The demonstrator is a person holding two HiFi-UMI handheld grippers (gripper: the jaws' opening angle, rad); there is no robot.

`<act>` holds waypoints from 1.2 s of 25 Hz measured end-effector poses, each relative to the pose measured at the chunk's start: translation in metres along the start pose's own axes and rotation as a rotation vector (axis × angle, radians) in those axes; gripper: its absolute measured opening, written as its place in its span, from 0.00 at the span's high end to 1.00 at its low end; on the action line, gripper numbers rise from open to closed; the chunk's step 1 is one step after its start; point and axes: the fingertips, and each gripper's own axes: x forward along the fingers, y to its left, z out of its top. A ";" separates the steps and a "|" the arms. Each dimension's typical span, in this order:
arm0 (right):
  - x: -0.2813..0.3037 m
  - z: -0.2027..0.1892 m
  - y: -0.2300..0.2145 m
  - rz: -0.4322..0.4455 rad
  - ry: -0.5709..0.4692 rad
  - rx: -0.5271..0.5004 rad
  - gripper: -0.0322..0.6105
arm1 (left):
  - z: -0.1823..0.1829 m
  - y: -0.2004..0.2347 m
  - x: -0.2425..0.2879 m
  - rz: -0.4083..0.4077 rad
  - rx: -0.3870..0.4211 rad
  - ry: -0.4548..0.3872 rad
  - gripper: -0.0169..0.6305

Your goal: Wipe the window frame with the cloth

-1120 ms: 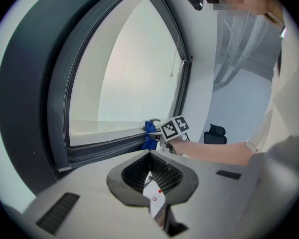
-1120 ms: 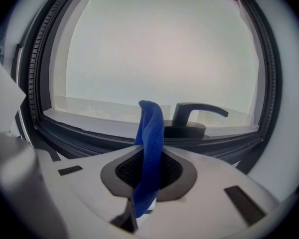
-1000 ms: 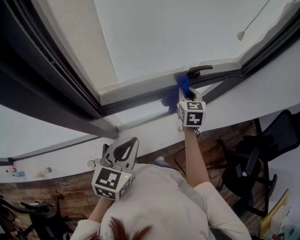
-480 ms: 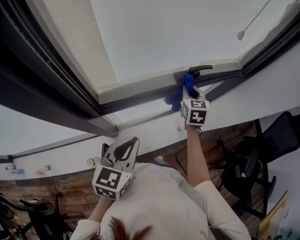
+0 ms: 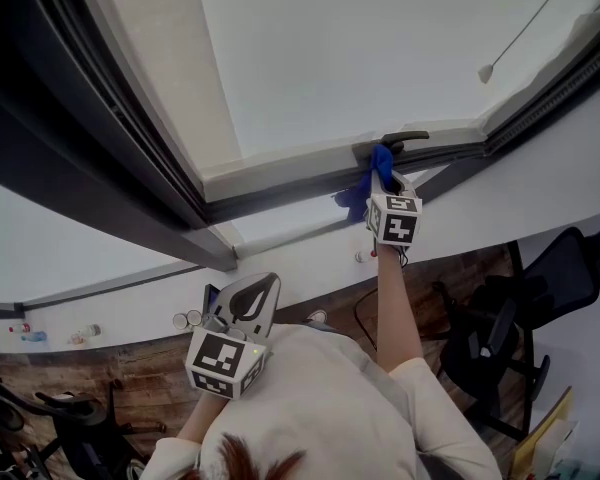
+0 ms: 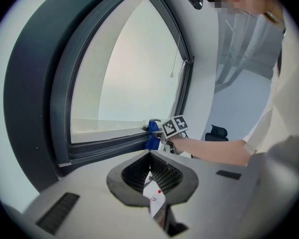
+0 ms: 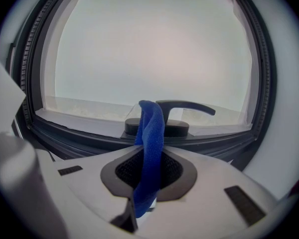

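The right gripper (image 5: pixel 388 190) is up at the bottom rail of the window frame (image 5: pixel 280 193), its jaws closed on a blue cloth (image 7: pixel 150 133). The cloth stands up out of them in a narrow fold. Its top edge sits against the base of the black window handle (image 7: pixel 182 106), and a looser bunch hangs down over the rail. The left gripper (image 5: pixel 245 303) hangs low by the person's chest, well away from the window, jaws drawn together on nothing.

The handle is what worries me. The cloth is right up against it, so a sideways stroke could snag the fold on the lever, either dragging the cloth out of the jaws or nudging the handle round. Only a thin strip looks pinched, so a firm rub along the rail might pull it loose too. With so little fabric meeting the frame, the hard jaw tips could scrape the rail instead of the cloth wiping it. The reach also looks long, so pressure may come out uneven.
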 end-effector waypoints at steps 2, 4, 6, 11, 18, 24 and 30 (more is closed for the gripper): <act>-0.001 0.000 0.000 -0.005 0.002 0.007 0.88 | -0.001 0.002 -0.006 0.004 -0.001 -0.003 0.96; -0.006 0.001 0.002 -0.016 -0.004 0.035 0.88 | -0.002 0.005 -0.014 0.008 -0.004 -0.004 0.96; -0.015 0.003 0.015 -0.009 -0.021 0.072 0.88 | -0.004 0.011 -0.023 0.015 -0.008 -0.002 0.96; -0.040 0.015 0.102 0.130 -0.085 0.060 0.88 | -0.005 0.030 -0.044 0.030 -0.011 -0.002 0.96; -0.073 0.048 0.273 0.513 -0.177 -0.036 0.88 | -0.013 0.053 -0.074 0.046 -0.019 0.004 0.96; -0.067 0.032 0.349 0.612 -0.108 -0.169 0.88 | -0.021 0.074 -0.101 0.083 -0.041 -0.009 0.96; -0.059 0.020 0.355 0.580 -0.074 -0.215 0.88 | -0.028 0.080 -0.114 0.099 -0.063 -0.021 0.96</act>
